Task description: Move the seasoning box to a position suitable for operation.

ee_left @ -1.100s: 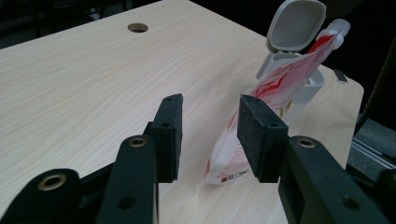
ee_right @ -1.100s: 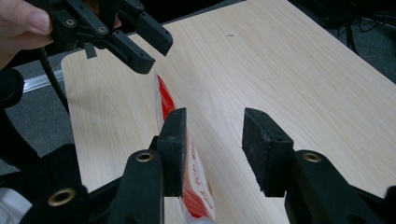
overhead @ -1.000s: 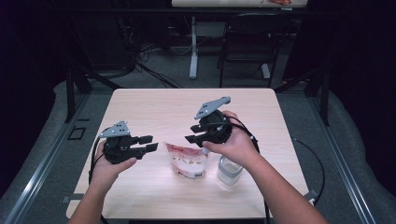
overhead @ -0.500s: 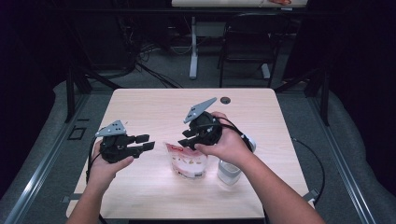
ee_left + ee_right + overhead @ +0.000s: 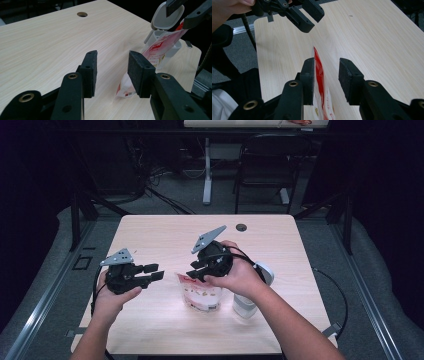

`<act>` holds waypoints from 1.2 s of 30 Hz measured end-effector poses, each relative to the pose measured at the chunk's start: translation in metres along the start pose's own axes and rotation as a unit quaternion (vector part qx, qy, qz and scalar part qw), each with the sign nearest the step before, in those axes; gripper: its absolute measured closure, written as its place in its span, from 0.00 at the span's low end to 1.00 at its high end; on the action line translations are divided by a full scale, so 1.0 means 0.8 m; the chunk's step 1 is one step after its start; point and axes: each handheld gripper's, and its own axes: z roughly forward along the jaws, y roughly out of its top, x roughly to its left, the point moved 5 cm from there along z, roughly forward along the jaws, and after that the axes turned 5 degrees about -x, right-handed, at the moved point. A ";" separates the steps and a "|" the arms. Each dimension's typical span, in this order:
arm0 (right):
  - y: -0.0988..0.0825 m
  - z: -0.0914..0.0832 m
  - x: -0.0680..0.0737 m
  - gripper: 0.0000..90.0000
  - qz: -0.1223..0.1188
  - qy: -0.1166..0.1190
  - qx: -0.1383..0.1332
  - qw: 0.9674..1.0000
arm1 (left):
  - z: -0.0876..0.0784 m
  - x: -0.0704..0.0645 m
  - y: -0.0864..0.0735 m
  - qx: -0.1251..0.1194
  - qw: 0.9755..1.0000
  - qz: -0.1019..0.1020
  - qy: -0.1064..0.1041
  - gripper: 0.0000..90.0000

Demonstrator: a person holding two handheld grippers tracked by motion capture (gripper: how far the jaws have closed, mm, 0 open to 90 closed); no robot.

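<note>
No word, brand or number can be read anywhere. The red and white pouch [image 5: 160,47] carries print: in the left gripper view a band of white characters runs across its red upper part, and a small red block sits near its bottom corner, but both are too blurred to make out. In the right gripper view the pouch [image 5: 320,75] is seen edge-on, with small marks on its white lower part, also illegible. In the high view the pouch [image 5: 202,295] shows only red patches on white. The white container [image 5: 163,23] bears no visible label.
</note>
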 end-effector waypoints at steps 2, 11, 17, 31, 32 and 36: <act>0.000 0.000 0.001 0.73 0.000 0.002 0.001 1.000 | 0.000 0.000 0.000 0.000 1.000 0.000 0.000 0.66; 0.000 0.007 0.007 0.76 -0.013 0.003 0.013 1.000 | -0.001 0.001 0.000 0.000 1.000 0.000 0.000 0.66; -0.002 0.018 0.006 0.80 -0.009 0.005 0.027 1.000 | 0.000 0.001 -0.001 0.001 1.000 0.000 0.000 0.66; -0.005 0.032 0.007 0.84 -0.014 0.006 0.050 0.999 | 0.001 0.002 -0.001 0.001 1.000 0.000 0.004 0.66; -0.005 0.033 0.007 0.84 -0.016 0.006 0.052 0.998 | 0.000 0.002 -0.001 0.001 1.000 -0.001 0.004 0.66; -0.006 0.037 0.007 0.83 -0.015 0.006 0.056 0.998 | 0.000 0.002 -0.001 0.001 1.000 0.000 0.005 0.66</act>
